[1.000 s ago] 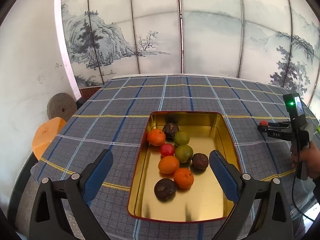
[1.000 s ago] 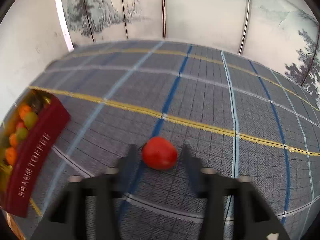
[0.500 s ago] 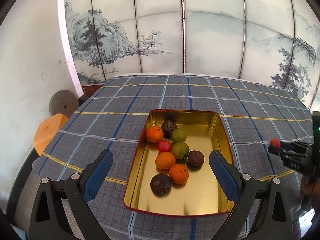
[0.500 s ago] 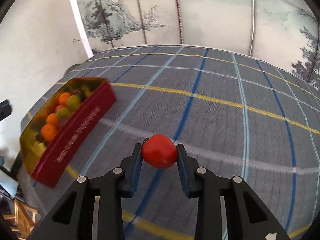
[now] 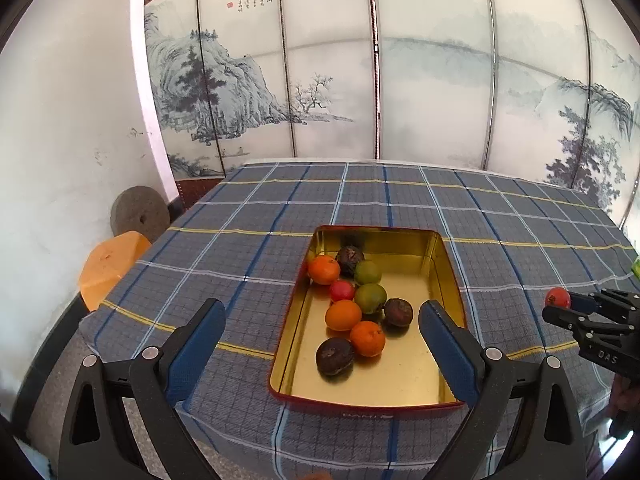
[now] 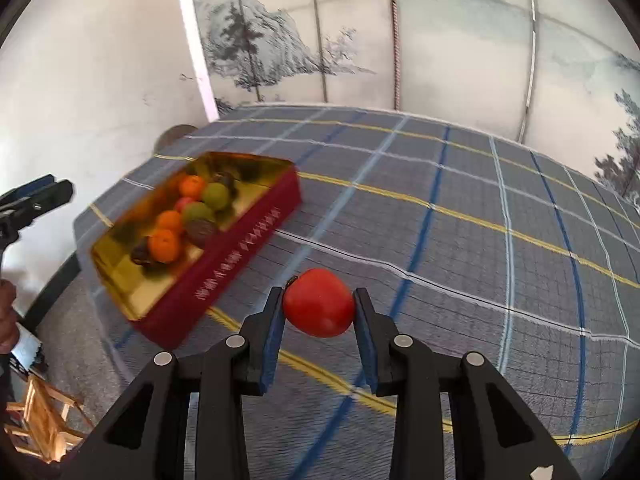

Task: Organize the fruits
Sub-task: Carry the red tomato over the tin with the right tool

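Right tongs (image 6: pixel 319 312) clamped on a red fruit (image 6: pixel 319 302), blue pads pressed against its two sides, stem end turned toward the left finger. Fruit held clear above the tabletop (image 6: pixel 460 248), out to the right of the tin (image 6: pixel 224 256) and well apart from it. Same fruit (image 5: pixel 557 297) visible from the left wrist camera at the far right, pinched at the tips of the right tongs (image 5: pixel 560 304), beyond the tin's right wall.

Left tongs (image 5: pixel 322 322) spread wide and holding nothing, hanging above the near end of the tin (image 5: pixel 450 276), one finger to each side of it.

Checked cloth bare on the right and far sides of the tin, wide open room there. Tin set close to the near edge of the tabletop (image 5: pixel 500 216); left edge of the cloth dropping off toward an orange stool (image 5: pixel 110 264) and a round stone disc (image 5: pixel 138 212) by the wall. Painted screen (image 5: pixel 400 80) standing just behind the far edge.

Tin red outside, gold inside, shallow and rectangular. Inside, bunched toward its left and far part: three orange fruits (image 5: pixel 344 314), two green ones (image 5: pixel 370 297), one small red one (image 5: pixel 341 290) and three dark brown ones (image 5: pixel 334 355). Right and near part of the gold floor bare.
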The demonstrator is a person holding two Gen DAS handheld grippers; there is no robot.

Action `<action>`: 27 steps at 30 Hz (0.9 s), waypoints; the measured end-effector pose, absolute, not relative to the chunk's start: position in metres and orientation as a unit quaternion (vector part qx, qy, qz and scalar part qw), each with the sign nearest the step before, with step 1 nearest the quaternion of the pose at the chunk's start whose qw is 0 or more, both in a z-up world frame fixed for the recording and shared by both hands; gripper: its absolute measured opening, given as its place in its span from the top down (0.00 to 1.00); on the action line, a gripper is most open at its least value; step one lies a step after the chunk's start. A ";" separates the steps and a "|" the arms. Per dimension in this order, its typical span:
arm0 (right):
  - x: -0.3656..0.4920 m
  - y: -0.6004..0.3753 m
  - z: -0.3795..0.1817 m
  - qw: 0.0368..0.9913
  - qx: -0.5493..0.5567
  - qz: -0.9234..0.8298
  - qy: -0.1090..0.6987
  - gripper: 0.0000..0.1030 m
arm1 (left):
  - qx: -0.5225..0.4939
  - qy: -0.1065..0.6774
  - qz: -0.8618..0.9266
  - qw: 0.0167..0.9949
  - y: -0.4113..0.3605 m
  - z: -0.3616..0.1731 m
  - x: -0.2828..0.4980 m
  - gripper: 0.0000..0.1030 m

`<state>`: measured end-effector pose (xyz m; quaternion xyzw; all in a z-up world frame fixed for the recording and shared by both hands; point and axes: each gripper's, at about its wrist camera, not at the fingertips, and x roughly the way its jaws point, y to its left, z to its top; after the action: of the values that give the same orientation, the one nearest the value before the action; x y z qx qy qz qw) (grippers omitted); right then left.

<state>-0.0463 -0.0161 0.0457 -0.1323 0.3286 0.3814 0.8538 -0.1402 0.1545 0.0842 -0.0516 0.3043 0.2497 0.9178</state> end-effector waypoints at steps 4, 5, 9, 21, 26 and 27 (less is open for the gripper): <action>-0.066 -0.008 0.059 0.850 -0.135 0.401 0.312 0.70 | -0.057 0.298 0.243 0.921 0.154 0.089 -0.148 0.04; -0.071 -0.005 0.062 0.850 -0.138 0.406 0.307 0.70 | -0.058 0.298 0.243 0.921 0.154 0.090 -0.149 0.04; -0.091 0.006 0.072 0.844 -0.149 0.424 0.292 0.70 | -0.077 0.290 0.255 0.919 0.166 0.091 -0.166 0.04; -0.118 0.026 0.080 0.831 -0.159 0.456 0.276 0.70 | -0.049 0.301 0.328 0.894 0.193 0.073 -0.209 0.04; -0.122 0.031 0.082 0.830 -0.161 0.460 0.272 0.69 | -0.042 0.298 0.326 0.896 0.191 0.074 -0.209 0.04; -0.122 0.032 0.083 0.829 -0.160 0.462 0.273 0.69 | -0.039 0.297 0.322 0.898 0.189 0.075 -0.208 0.04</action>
<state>-0.1217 0.0322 0.0827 -0.1604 0.2726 0.4619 0.8286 -0.2079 0.1886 0.0746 -0.0388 0.2969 0.3222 0.8981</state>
